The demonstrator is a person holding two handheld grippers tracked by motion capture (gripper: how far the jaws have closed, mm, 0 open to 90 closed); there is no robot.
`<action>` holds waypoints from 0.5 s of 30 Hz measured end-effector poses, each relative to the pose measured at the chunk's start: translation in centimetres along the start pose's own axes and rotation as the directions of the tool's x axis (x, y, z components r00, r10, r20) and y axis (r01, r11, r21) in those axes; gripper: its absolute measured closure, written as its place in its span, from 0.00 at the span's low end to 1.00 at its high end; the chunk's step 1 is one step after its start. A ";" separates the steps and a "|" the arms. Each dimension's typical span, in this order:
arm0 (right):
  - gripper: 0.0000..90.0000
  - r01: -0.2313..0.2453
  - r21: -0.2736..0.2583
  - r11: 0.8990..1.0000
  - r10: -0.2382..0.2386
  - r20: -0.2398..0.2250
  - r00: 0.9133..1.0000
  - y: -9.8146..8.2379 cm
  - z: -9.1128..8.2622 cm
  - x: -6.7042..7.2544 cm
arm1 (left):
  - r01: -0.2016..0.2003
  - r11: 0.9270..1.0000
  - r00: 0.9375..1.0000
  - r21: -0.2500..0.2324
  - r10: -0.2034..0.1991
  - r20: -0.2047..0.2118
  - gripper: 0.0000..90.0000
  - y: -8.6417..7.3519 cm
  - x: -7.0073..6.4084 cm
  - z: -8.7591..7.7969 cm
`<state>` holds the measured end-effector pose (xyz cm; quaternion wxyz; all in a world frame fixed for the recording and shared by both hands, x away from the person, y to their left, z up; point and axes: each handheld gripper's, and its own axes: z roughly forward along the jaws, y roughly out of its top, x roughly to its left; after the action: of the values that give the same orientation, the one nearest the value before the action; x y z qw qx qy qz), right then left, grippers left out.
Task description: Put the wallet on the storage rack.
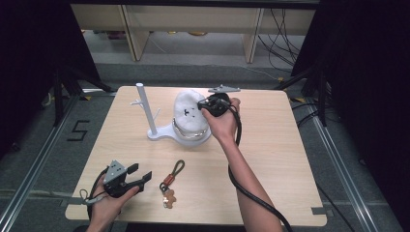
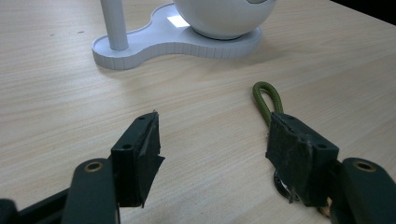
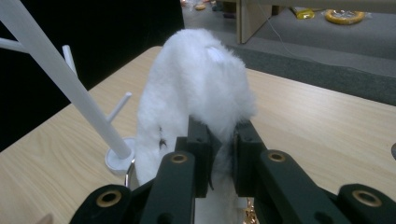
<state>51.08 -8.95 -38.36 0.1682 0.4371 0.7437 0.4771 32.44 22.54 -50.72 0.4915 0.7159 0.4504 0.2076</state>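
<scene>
Pale wood made up the table (image 1: 270, 159) I worked at, with grey floor and shelf legs beyond its far edge and darkness to either side. Toward the back of it stood a white stand (image 1: 159, 134), a thin post with short pegs rising from one end of its flat base and a round white bowl (image 1: 193, 135) sitting on the other end. A white furry toy (image 1: 187, 110) stood up out of that bowl.

My right gripper (image 1: 205, 107) was at the toy, up near its top. Seen along my own jaws in the right gripper view, the two black pads were drawn nearly together with a fold of the white fur (image 3: 201, 84) pinched between them, so I had the toy clamped. The post (image 3: 65, 79) slanted past just to one side.

My left gripper (image 1: 140, 178) lay low at the near left of the table, its jaws spread wide with nothing between them and bare wood under them. Just beside it lay a keychain (image 1: 170, 186) with an olive-green cord loop (image 2: 267, 100); one pad sat right next to that loop, though I could not tell whether it touched.
</scene>
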 end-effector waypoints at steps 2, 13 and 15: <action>0.90 0.007 0.014 1.000 -0.007 0.004 1.000 -0.4 0.3 0.0 | -0.001 1.000 1.000 0.000 0.001 0.000 0.38 0.0 0.0 0.0; 0.90 0.056 0.057 0.997 -0.059 0.044 0.997 -1.3 1.5 0.2 | 0.000 1.000 1.000 0.002 0.000 -0.006 0.38 0.0 -0.1 0.0; 0.90 0.068 0.066 0.996 -0.071 0.055 0.996 -1.4 1.6 0.2 | -0.001 1.000 1.000 0.004 0.001 -0.005 0.38 0.0 -0.1 0.0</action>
<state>51.28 -8.13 -40.30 0.1918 0.4295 0.7682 0.4344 32.41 22.45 -50.73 0.4888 0.7167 0.4515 0.2088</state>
